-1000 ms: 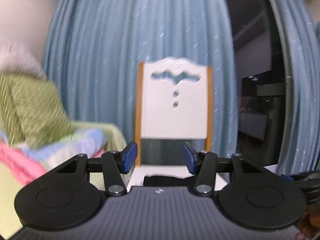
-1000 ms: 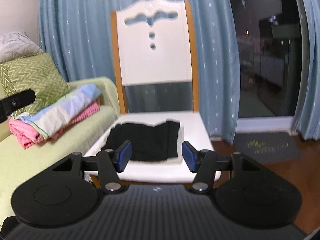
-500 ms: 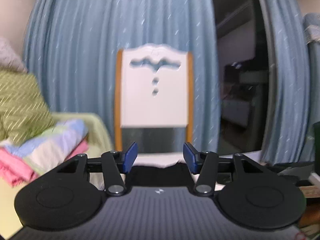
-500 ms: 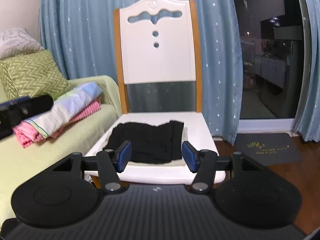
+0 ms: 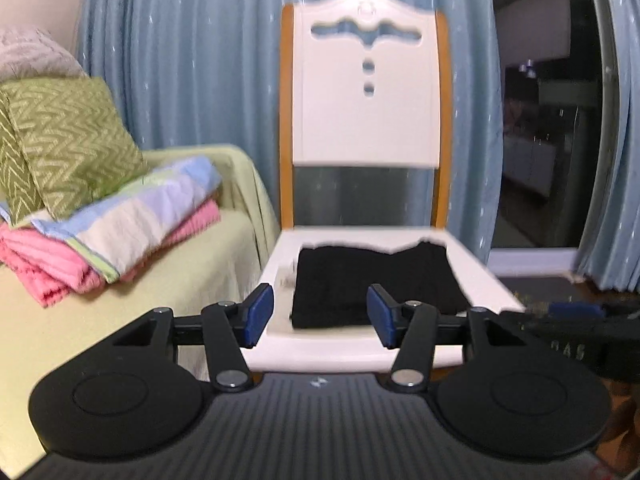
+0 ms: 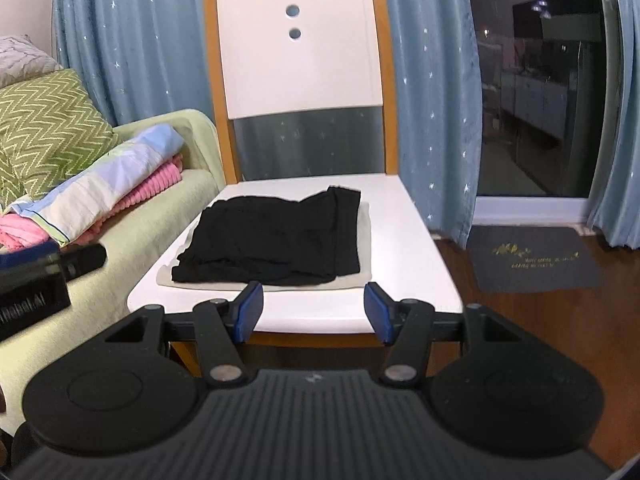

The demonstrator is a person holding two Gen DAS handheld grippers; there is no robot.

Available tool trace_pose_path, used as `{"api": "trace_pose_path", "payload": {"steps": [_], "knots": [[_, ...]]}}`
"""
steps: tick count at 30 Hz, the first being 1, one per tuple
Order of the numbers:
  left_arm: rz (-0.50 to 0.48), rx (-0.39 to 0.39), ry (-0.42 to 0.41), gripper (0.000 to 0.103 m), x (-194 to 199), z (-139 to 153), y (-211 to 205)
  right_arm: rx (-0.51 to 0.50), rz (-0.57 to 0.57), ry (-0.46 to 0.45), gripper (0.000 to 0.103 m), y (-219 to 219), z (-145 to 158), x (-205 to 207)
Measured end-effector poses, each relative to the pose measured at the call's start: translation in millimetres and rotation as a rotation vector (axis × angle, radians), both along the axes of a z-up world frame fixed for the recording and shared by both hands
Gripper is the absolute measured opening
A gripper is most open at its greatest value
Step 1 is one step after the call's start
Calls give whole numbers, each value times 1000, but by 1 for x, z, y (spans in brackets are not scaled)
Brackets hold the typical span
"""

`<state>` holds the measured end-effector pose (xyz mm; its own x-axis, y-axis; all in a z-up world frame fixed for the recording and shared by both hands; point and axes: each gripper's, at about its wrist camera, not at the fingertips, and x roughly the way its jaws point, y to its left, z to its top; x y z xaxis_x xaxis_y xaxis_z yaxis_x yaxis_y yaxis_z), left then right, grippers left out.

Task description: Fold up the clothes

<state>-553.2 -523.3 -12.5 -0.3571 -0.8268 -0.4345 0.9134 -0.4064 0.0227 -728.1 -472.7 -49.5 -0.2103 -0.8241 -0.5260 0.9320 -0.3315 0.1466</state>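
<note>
A folded black garment (image 6: 272,240) lies flat on a pale cloth (image 6: 364,248) on the seat of a white chair (image 6: 416,264). In the left wrist view the black garment (image 5: 372,280) is just beyond my fingertips on the chair seat (image 5: 344,352). My left gripper (image 5: 320,316) is open, its blue pads empty, hovering before the seat's front edge. My right gripper (image 6: 313,312) is open too, empty, above the seat's front edge. The left gripper's body (image 6: 36,276) shows at the left edge of the right wrist view.
A pale green sofa (image 6: 140,240) stands left of the chair, holding a stack of folded pink and pastel blankets (image 5: 120,236) and a green zigzag cushion (image 5: 68,140). Blue curtains (image 5: 192,80) hang behind. A dark doormat (image 6: 532,260) lies on the wood floor by the glass door.
The left gripper has tilted down and swung so the chair seat and black garment come into view. The right gripper has moved closer to the chair. Both stayed open.
</note>
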Motion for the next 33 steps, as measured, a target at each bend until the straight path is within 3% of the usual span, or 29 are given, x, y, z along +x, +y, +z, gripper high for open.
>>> {"api": "trace_pose_path", "payload": {"steps": [4, 17, 33], "knots": [[-5, 73, -38, 56, 1, -16, -8, 5, 8, -6, 52, -8, -5, 3], [12, 177, -50, 56, -6, -37, -31, 43, 25, 1, 52, -23, -15, 10], [3, 225, -102, 56, -8, -46, -55, 166, 29, 27, 52, -49, -16, 21]]}}
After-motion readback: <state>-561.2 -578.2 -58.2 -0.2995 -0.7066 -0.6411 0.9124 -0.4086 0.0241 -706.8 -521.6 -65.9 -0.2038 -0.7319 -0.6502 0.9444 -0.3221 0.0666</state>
